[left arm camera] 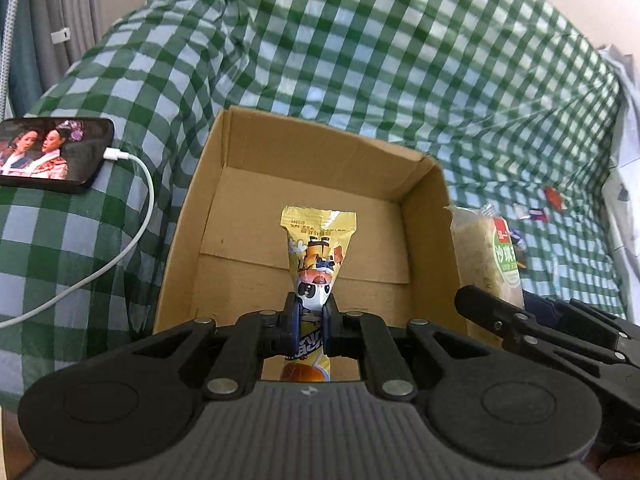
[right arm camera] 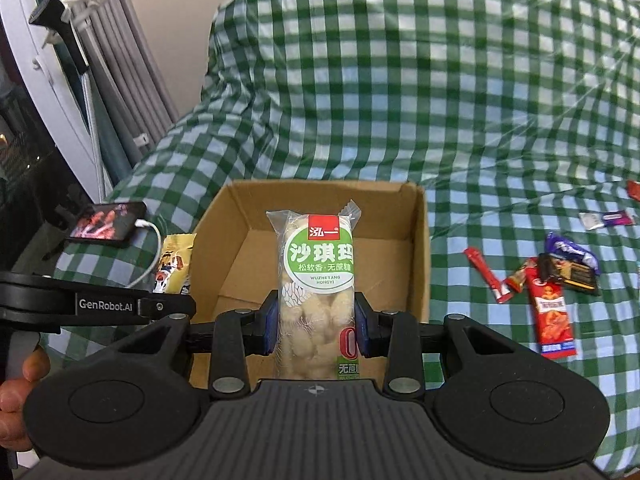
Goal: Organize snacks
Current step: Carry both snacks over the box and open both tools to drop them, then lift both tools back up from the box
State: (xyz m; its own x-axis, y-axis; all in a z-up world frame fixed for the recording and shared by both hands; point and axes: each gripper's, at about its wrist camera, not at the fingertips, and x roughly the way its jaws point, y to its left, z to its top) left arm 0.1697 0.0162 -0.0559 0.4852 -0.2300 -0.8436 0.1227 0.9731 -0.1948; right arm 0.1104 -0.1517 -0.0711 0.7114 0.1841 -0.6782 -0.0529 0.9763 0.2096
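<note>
Bedspread [right arm camera: 440, 100]: green-and-white check, beneath everything.
Cardboard box [left arm camera: 236, 148]: open-topped, straight ahead of both pairs of jaws.
Left gripper [left arm camera: 311, 312]: jaws narrow, pinching the yellow panda snack packet [left arm camera: 318, 248] over the box.
Right gripper [right arm camera: 316, 320]: jaws clamped on the clear sachima pack [right arm camera: 318, 272], held upright before the box.
Loose snacks [right arm camera: 554, 320]: right of the right jaws, on the bedspread.
Phone [left arm camera: 52, 154]: left of the box, cable plugged in.
</note>
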